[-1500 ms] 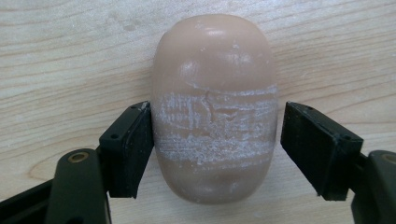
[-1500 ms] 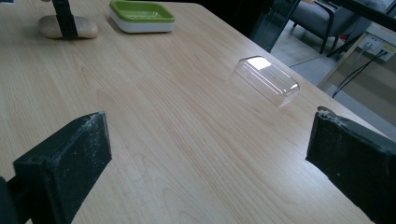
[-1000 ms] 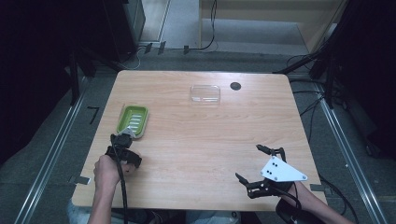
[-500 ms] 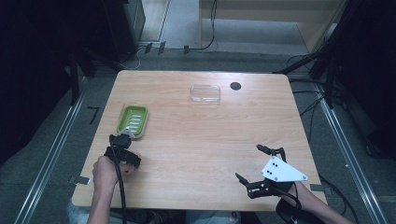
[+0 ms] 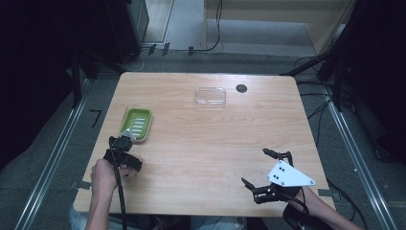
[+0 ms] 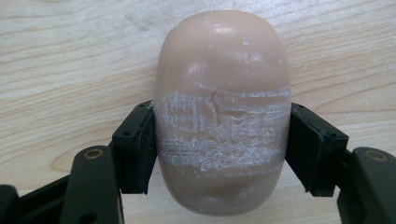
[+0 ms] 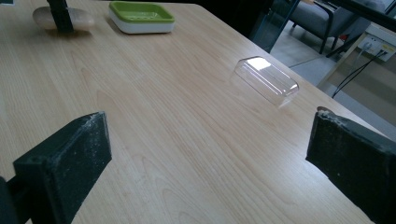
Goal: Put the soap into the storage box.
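Clamping the bar of soap (image 6: 223, 112) across its middle, my left gripper (image 5: 125, 142) sat near the table's (image 5: 201, 143) left edge, just on the near side of the green soap dish (image 5: 138, 123); the soap rested on the wood. My right gripper (image 5: 261, 167) hovered by the near right corner, jaws spread wide with nothing between them. A clear lid (image 5: 210, 96) lay toward the far edge, beside a dark round hole (image 5: 241, 88). Between my two grippers I had bare wood to move across.
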The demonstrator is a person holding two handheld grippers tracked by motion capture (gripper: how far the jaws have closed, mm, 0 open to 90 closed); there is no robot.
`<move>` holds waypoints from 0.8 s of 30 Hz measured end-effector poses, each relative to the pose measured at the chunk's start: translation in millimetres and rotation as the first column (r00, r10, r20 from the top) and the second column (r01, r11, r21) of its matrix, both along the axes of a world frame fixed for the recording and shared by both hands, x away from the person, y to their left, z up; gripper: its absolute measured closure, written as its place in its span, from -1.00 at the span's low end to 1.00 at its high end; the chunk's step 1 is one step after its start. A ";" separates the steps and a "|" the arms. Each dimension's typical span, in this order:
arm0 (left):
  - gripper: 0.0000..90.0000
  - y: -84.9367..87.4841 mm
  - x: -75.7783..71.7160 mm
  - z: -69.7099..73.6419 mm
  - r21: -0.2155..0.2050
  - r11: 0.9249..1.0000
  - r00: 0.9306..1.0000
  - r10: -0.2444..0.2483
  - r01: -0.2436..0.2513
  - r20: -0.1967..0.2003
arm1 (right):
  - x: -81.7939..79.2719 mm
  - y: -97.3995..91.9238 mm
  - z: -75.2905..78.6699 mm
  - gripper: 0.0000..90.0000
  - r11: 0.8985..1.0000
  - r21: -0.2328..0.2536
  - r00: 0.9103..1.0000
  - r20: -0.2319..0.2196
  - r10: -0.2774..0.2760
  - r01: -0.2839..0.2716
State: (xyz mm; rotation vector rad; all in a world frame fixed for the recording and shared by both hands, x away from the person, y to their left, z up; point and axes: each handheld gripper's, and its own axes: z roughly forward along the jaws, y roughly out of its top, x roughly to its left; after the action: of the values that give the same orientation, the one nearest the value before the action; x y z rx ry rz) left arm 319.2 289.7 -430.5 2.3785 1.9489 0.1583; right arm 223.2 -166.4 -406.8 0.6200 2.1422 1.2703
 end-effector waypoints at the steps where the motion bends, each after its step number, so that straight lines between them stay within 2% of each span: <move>1: -0.26 0.4 0.5 2.8 -0.001 1.000 1.000 -0.002 0.002 0.007 | -0.1 0.1 0.0 -1.00 1.000 0.001 1.000 -0.001 -0.001 0.001; 6: -0.26 -0.4 2.7 6.9 0.001 1.000 1.000 -0.015 0.015 -0.005 | 0.1 -0.1 0.0 -1.00 1.000 0.000 1.000 -0.001 0.000 0.000; 12: -0.26 -1.7 5.7 12.7 0.006 1.000 1.000 -0.030 0.030 -0.001 | 0.1 -0.3 0.0 -1.00 1.000 0.002 1.000 0.000 -0.001 0.001; 24: -0.26 -0.1 9.7 22.9 0.003 0.999 0.999 -0.032 0.032 -0.003 | 0.1 -0.5 0.0 -1.00 1.000 0.003 1.000 -0.002 -0.003 0.003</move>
State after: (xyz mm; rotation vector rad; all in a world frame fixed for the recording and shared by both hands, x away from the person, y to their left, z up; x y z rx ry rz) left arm 328.9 289.6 -407.6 2.4118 1.9119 0.1563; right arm 223.2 -166.8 -406.8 0.6253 2.1407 1.2717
